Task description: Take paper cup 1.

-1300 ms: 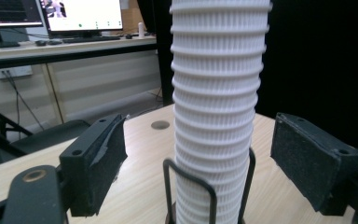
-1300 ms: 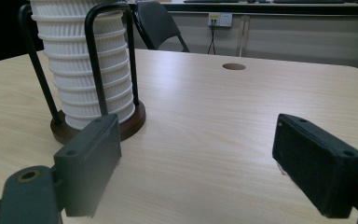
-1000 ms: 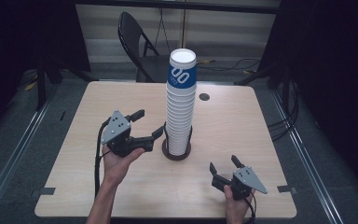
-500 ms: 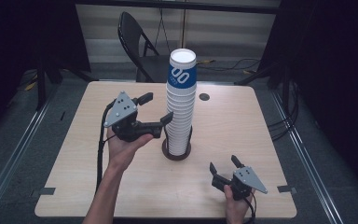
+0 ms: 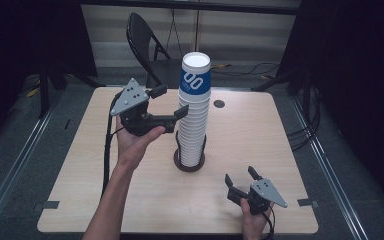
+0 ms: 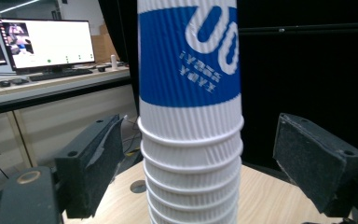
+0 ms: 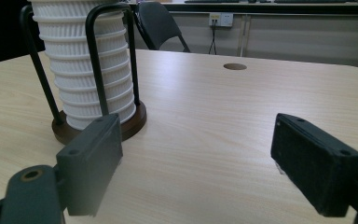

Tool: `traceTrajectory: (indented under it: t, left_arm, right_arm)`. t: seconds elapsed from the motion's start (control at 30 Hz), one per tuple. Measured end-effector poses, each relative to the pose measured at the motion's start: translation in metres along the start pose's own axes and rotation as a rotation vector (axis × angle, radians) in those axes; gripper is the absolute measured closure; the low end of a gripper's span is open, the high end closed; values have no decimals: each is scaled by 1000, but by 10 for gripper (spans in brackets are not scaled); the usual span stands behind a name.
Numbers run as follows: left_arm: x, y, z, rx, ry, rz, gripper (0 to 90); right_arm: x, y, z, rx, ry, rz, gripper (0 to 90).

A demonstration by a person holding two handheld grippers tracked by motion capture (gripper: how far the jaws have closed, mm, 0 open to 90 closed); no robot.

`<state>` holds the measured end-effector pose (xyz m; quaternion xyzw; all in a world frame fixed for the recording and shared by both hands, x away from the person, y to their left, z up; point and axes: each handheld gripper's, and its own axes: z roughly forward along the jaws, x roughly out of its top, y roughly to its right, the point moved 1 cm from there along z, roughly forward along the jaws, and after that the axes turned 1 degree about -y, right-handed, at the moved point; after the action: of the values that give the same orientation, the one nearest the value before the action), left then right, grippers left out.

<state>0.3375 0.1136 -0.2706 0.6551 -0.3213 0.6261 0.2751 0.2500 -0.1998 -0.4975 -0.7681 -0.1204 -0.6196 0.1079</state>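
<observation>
The tall stack of paper cups could be tipped or pushed out of its wire holder if the left hand-held gripper is closed off-centre or too low, since several nested cups might be lifted together instead of one. A hard squeeze could also dent the ribbed wall of the blue-printed top cup. The left hand-held gripper is held wide open, its jaws standing either side of the stack just below that top cup, with nothing touched. The right hand-held gripper is likewise wide open and empty, held low over the tabletop, with the holder's base ahead and to its left.
</observation>
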Motion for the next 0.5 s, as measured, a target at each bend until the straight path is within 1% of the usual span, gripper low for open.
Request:
traceTrajectory:
  t: [0.03,0.13,0.17,0.23,0.33,0.37,0.4,0.47,0.5]
  left_arm:
    - [2,-2,1,-9,7,-13,156]
    - [4,-4,2,-5,9,-19,155]
    - [7,-7,4,-28,8,-28,155]
    - [10,-9,6,-49,19,-41,153]
    - [13,-9,9,-48,8,-31,153]
    - [16,-9,14,-48,-15,-11,153]
    - [16,-9,14,-48,-15,-11,153]
    - [18,-10,18,-42,-29,-4,154]
    - [21,-9,21,-46,-39,-1,157]
  right_arm:
    - [0,0,0,4,-7,-2,161]
    - [0,0,1,4,-8,-7,162]
    - [0,0,0,4,-8,-5,162]
    - [0,0,0,2,-7,-3,166]
    - [0,0,0,3,-8,-3,175]
    - [0,0,1,6,-8,-2,175]
    - [0,0,1,6,-8,-2,175]
    - [0,0,0,4,-7,-1,175]
    - [0,1,0,6,-5,1,175]
